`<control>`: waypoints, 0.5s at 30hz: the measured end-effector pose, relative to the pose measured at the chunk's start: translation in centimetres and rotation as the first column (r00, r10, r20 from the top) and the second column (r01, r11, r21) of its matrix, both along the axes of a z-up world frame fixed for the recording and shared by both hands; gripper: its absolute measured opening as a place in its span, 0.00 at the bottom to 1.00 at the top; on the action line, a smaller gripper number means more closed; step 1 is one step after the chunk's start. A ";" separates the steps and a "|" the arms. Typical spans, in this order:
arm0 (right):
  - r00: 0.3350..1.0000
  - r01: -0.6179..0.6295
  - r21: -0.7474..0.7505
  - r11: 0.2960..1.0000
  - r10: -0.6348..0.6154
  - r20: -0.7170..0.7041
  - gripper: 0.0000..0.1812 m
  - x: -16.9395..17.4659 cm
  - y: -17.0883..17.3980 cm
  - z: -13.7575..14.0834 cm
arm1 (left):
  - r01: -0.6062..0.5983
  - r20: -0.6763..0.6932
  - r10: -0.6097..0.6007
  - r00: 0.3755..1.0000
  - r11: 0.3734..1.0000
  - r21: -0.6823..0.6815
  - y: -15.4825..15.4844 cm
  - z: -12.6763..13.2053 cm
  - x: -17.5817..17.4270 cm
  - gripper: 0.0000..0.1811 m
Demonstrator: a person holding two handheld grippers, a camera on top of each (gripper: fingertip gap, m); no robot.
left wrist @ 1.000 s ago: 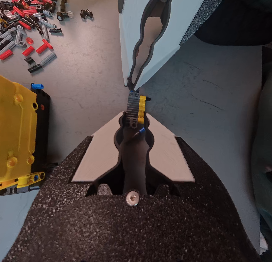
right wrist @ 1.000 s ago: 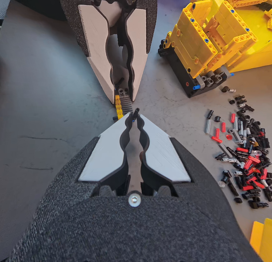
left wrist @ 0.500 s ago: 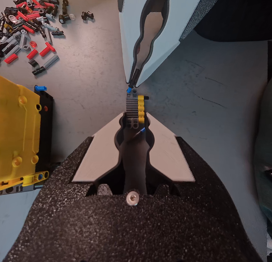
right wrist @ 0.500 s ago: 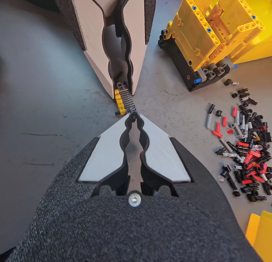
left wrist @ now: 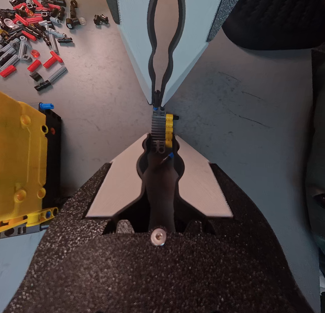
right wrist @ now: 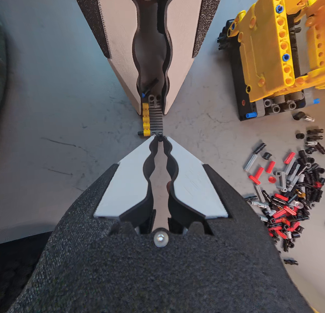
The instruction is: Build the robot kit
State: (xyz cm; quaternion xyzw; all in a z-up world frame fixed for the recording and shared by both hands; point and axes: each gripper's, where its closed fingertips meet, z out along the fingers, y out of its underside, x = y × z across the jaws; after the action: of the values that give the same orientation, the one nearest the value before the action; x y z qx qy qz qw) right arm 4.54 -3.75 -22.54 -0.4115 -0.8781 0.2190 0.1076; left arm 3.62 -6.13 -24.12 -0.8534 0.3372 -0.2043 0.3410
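My left wrist camera sits behind the left gripper [left wrist: 161, 141] and looks forward along its fingers, angled down at the grey table [left wrist: 237, 128], close in. My right wrist camera sits likewise behind the right gripper [right wrist: 159, 137], facing the opposite way. The two views look at each other: each shows the other gripper at the top of frame. Both share the small grey and yellow brick assembly [left wrist: 161, 127] [right wrist: 153, 118] at centre, the yellow model [left wrist: 19, 163] [right wrist: 267, 54], and the pile of loose pins [left wrist: 29, 32] [right wrist: 290, 190].
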 end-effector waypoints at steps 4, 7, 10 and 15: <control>0.999 0.040 -0.045 0.998 -0.042 -0.032 0.03 0.0 -0.1 0.0 | -0.007 0.001 0.007 1.000 1.000 -0.004 0.0 0.0 0.0 0.13; 0.996 0.072 -0.050 0.996 -0.074 -0.057 0.03 0.0 -0.1 0.0 | -0.017 0.005 0.017 1.000 1.000 -0.011 0.0 0.0 0.0 0.13; 0.991 0.100 -0.053 0.994 -0.104 -0.084 0.03 0.1 -0.1 0.0 | -0.022 0.004 0.022 1.000 1.000 -0.014 0.0 0.0 0.0 0.13; 0.991 0.114 -0.053 0.992 -0.117 -0.057 0.02 -0.1 -0.1 -0.6 | -0.018 -0.010 0.018 1.000 1.000 -0.006 0.0 0.0 0.0 0.13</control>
State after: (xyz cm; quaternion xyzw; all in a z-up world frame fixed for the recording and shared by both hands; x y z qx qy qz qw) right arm 4.39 -3.81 -23.19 -0.4575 -0.8435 0.2462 0.1362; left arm 3.62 -6.17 -24.10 -0.8584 0.3305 -0.1979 0.3386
